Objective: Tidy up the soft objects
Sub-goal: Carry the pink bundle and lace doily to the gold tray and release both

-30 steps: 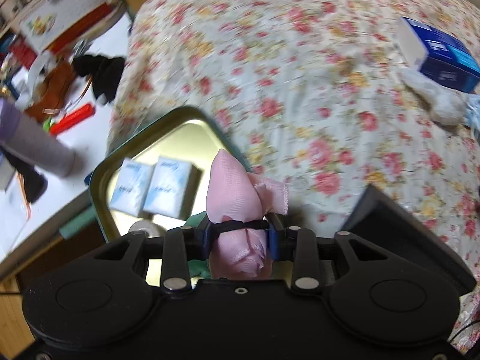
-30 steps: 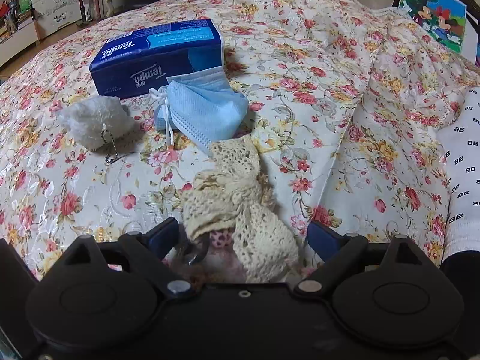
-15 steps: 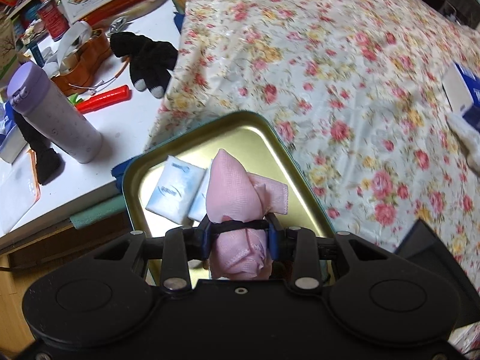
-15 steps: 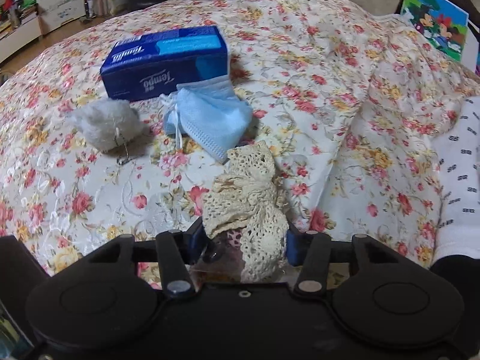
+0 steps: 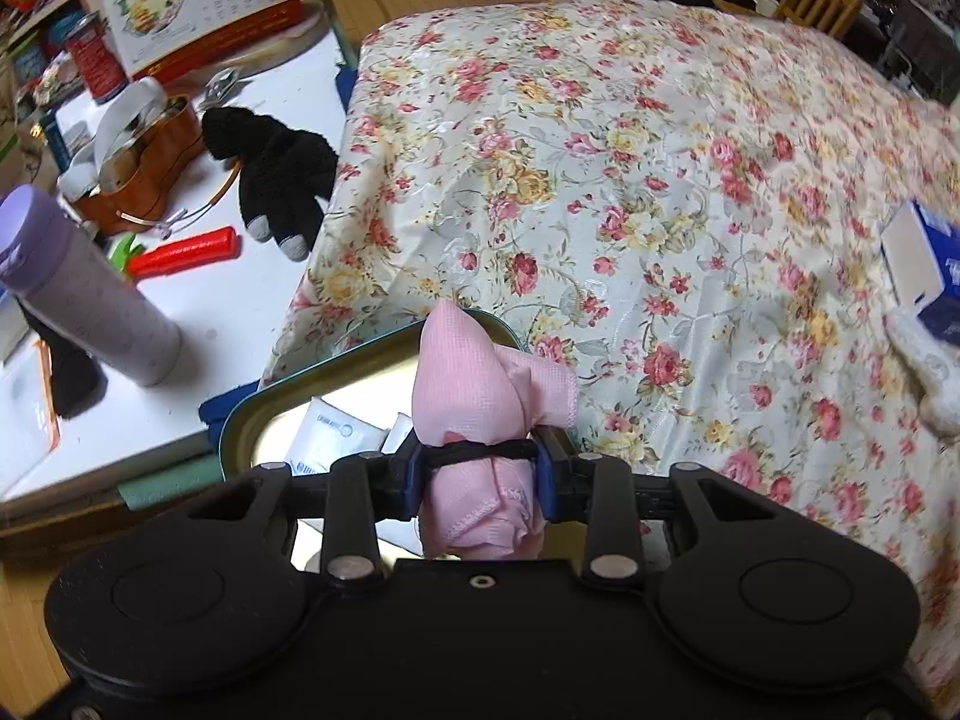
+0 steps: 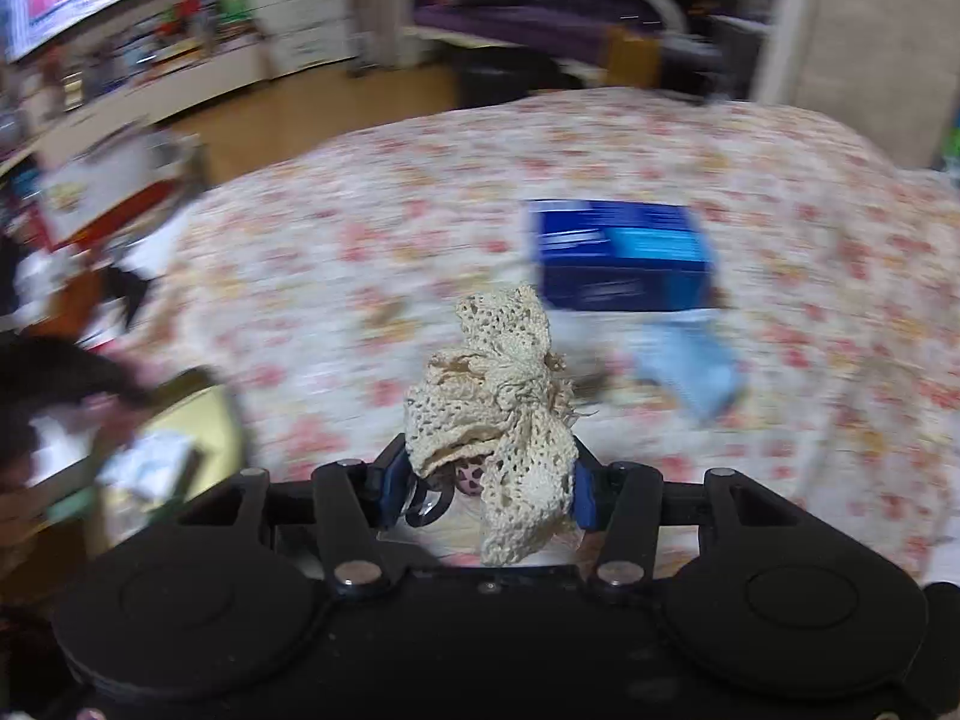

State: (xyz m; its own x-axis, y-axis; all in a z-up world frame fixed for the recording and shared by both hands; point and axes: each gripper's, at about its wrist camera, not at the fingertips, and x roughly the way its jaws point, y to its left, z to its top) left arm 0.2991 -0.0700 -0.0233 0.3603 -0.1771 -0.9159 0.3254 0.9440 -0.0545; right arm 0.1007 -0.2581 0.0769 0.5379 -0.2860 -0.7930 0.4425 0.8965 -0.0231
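Observation:
My left gripper [image 5: 480, 474] is shut on a pink cloth bundle [image 5: 480, 384], held over the near end of a green-rimmed metal tin [image 5: 240, 420] with white tissue packs [image 5: 336, 432] inside. My right gripper [image 6: 483, 480] is shut on a cream lace cloth [image 6: 498, 408], lifted above the floral bedspread [image 6: 420, 228]. The tin [image 6: 210, 414] shows blurred at the lower left of the right wrist view. A blue tissue box [image 6: 618, 252] and a light blue face mask [image 6: 696, 366] lie on the bed beyond.
A white side table [image 5: 252, 288] left of the bed holds a purple bottle [image 5: 84, 294], black glove [image 5: 270, 174], red tool [image 5: 186, 252] and a calendar box [image 5: 204, 6]. The tissue box [image 5: 930, 264] and a white fluffy item [image 5: 924, 366] lie at the right on the floral bedspread [image 5: 630, 180].
The right gripper shut on the lace cloth, lifted it off the bed and swung left towards the tin. The left gripper, still holding the pink bundle, drew back so less of the tin shows.

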